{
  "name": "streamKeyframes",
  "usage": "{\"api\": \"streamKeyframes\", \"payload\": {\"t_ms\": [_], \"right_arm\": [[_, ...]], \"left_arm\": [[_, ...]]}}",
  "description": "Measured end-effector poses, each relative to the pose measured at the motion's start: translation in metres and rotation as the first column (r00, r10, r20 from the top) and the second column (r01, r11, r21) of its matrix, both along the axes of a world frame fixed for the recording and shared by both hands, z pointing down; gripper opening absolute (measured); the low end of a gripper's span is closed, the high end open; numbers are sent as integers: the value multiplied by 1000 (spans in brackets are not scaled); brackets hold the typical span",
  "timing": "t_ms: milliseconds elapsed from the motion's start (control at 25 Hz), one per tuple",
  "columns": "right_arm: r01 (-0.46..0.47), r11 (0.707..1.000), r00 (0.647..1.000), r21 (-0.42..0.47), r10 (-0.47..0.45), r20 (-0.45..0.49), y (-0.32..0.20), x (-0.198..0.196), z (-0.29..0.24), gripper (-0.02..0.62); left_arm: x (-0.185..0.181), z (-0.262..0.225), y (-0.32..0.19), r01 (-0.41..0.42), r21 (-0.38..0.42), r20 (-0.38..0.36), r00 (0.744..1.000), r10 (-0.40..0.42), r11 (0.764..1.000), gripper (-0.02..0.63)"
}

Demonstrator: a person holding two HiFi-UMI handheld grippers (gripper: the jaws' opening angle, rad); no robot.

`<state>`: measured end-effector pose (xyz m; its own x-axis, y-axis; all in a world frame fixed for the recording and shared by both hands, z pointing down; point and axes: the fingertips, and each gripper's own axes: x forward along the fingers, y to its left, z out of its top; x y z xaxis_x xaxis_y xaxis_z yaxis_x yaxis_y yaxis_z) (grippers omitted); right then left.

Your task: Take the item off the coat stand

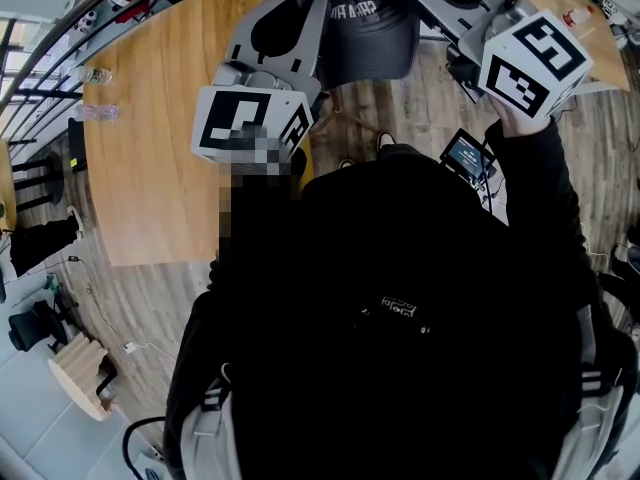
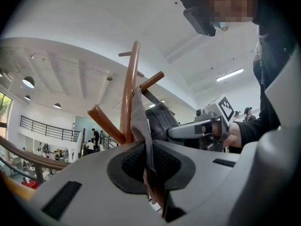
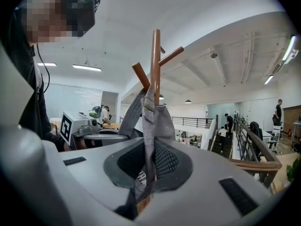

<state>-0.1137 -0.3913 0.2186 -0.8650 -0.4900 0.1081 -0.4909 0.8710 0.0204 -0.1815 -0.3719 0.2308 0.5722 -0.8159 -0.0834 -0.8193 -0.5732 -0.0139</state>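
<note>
**Left gripper** (image 2: 149,161): the jaws are clenched on a fold of the cap (image 2: 139,121), with the fabric pinched between the pads.

**Right gripper** (image 3: 148,166): the jaws are likewise clenched on the cap, grasping its fabric from the opposite side. In the head view both grippers point at the cap roughly level, one on each side, with the cap between them.

**Cap location:** it hangs against the upright post of the wooden coat stand (image 3: 155,60), just below the upward-slanting pegs. Which peg carries it cannot be made out.

**Step in hand:** the grasp looks complete on both sides. Removal is not yet done, judging from the cap lying against the post.

**Next move calls for:**
- Raise both grippers together, clamp kept firm, until the cap clears the tip of the slanted peg.
- Then draw it away from the stand.
- An uneven lift would probably snag the fabric on a peg.
</note>
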Motion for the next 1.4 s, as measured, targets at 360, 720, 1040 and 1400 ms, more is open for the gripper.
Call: {"api": "streamKeyframes", "payload": {"t_ms": [360,720,1040,1400], "right_arm": [[-14,1000,1000,11,14,-3,11,9,-3,37],[-24,999,1000,38,23,19,16,14,-10,37],[-26,998,999,58,24,36,28,17,-20,35],[-28,997,998,74,24,51,45,21,-31,35]], "left_arm": [[7,-3,10,-11,26,-12,1000,11,1000,18],[12,-12,16,-10,74,-2,1000,10,997,18],[13,-23,28,-16,103,-4,1000,16,995,18],[15,-36,45,-18,138,-12,1000,20,990,18]]}}
